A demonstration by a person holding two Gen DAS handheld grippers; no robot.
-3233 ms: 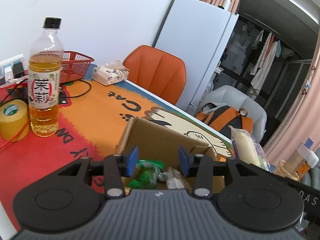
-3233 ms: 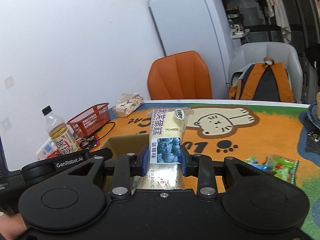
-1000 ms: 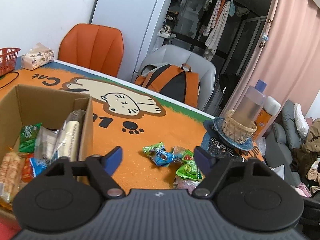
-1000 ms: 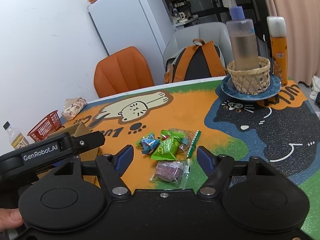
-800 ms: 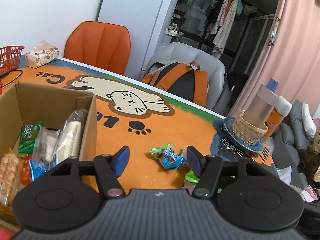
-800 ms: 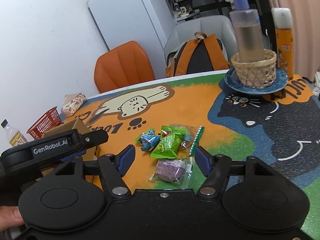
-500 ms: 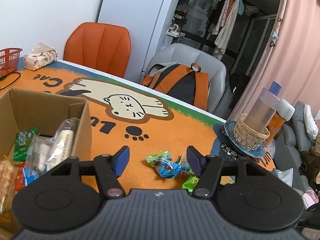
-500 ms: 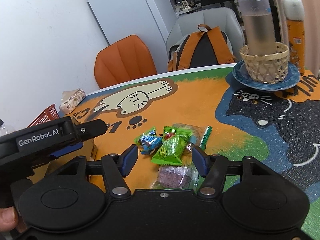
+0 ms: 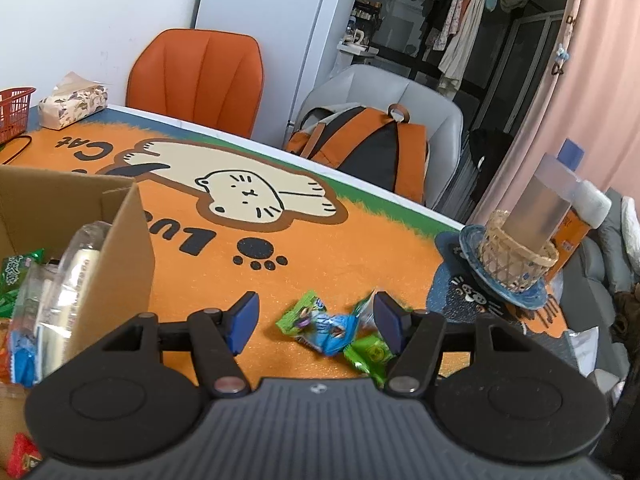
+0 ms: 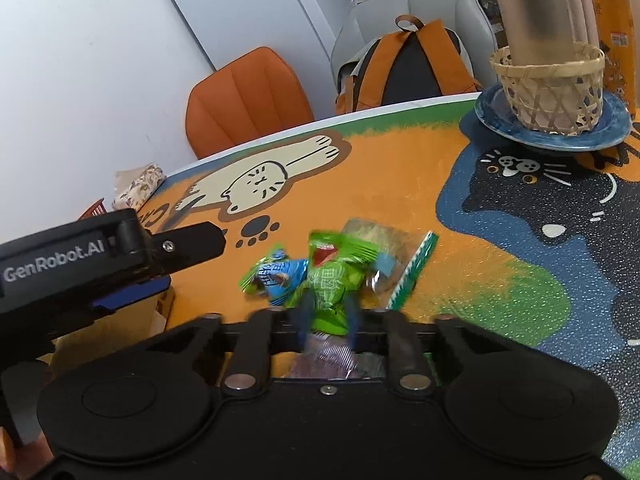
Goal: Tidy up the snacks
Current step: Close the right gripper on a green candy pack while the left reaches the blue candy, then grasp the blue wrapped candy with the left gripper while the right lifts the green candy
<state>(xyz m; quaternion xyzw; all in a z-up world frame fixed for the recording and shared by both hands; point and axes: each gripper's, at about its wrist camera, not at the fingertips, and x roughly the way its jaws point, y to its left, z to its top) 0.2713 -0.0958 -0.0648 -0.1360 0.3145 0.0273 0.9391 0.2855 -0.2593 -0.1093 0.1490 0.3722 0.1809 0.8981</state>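
Right gripper (image 10: 327,320) clamped on the green packet (image 10: 334,280), lower centre; it's light, crinkly, slippery, so pinch mid-body. Left gripper (image 9: 316,322) stands apart.

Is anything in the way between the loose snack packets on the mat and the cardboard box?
Nothing visible. Bare orange mat lies between the snack packets and the cardboard box; the box is open-topped, with snacks already inside.

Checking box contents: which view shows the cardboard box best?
Left wrist view. The cardboard box fills its left edge, open top showing packets inside, though partly cropped. In the right wrist view, the left hand-held gripper covers nearly all of it; only a brown sliver shows below.
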